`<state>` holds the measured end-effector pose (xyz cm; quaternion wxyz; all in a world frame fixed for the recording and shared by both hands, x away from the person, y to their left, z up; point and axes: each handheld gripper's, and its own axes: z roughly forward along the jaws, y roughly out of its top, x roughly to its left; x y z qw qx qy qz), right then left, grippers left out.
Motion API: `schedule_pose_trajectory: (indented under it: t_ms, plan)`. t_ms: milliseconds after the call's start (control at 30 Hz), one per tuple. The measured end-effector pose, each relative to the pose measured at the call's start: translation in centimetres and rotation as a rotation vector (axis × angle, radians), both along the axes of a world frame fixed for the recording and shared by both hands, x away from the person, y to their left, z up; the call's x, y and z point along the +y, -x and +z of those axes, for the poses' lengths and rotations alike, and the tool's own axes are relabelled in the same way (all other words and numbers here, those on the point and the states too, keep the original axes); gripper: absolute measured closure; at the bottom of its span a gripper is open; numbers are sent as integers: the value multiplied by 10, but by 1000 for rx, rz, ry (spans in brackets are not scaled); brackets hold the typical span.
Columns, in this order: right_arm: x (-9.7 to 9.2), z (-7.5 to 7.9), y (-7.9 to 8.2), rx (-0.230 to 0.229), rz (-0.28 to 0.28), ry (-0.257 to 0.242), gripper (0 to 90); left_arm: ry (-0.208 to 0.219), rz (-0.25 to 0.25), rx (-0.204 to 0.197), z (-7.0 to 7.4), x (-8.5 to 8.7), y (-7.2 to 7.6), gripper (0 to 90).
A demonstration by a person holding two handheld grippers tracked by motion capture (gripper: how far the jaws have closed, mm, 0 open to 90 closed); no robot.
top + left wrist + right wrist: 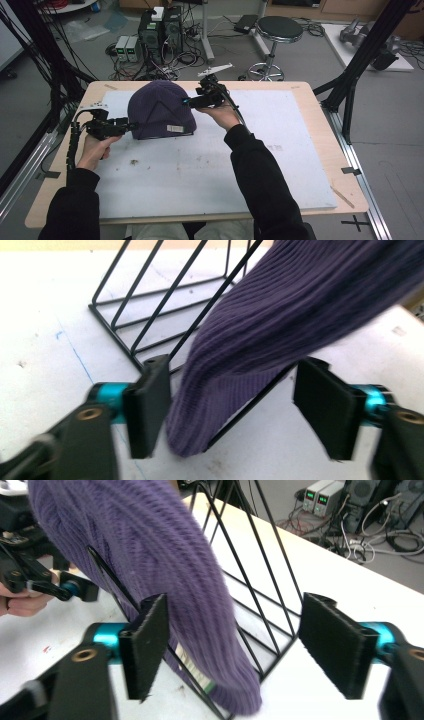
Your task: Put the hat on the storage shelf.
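1. High view: purple knit hat (159,109) sits draped over a black wire rack, far-left part of the white board (280,165) on the table (320,125). Left gripper (131,126) is at the hat's lower left edge, right gripper (189,103) at its right side. Both look close to the knit; contact can't be confirmed from up here. Label patch visible low on the near side of the hat.

2. Left gripper view: jaws stand wide apart. Hat's (280,325) hem hangs down between them, over a wire of the rack (150,300). The left pad sits just beside the knit, maybe brushing it; the right pad is well apart from it. So released, nothing grasped. Hem tip reaches nearly to the board.

3. Right gripper view: jaws spread here too. Hat (165,570) falls across the gap, closer to the left pad, with clear air to the right pad. Not clamped. Rack (260,585) wires show behind and under the knit; white label near the hem bottom. The left gripper (75,590) shows farther off at the left, with the hand behind it.

4. Progress, my read: hat is on the rack and both tools have let go, so the placing part looks done. It sits pulled down on both sides and looks settled. Left, if anything: back both grippers out without snagging the knit, maybe square up the hem.
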<state>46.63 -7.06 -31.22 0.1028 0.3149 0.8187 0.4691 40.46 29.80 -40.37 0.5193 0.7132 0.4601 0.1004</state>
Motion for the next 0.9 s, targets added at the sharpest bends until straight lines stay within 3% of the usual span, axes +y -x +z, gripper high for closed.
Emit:
schedule_pose_trajectory:
  t_ms: [267,400,467,500,567,900]
  plan:
    - [-42,14,8,-1,-71,-56,158,9,48,-90,15,4,20,240]
    - [-70,18,18,-43,-166,-67,123,-23,93,-165,22,2,32,200]
    - [-83,17,27,-82,-242,-56,123,-5,129,-218,24,2,39,194]
    - [-88,17,31,-109,-275,-27,122,9,144,-234,24,2,42,194]
    - [-99,15,39,-144,-322,8,121,12,162,-244,25,1,46,194]
    - [-151,7,63,-160,-435,17,121,3,190,-278,29,-2,63,192]
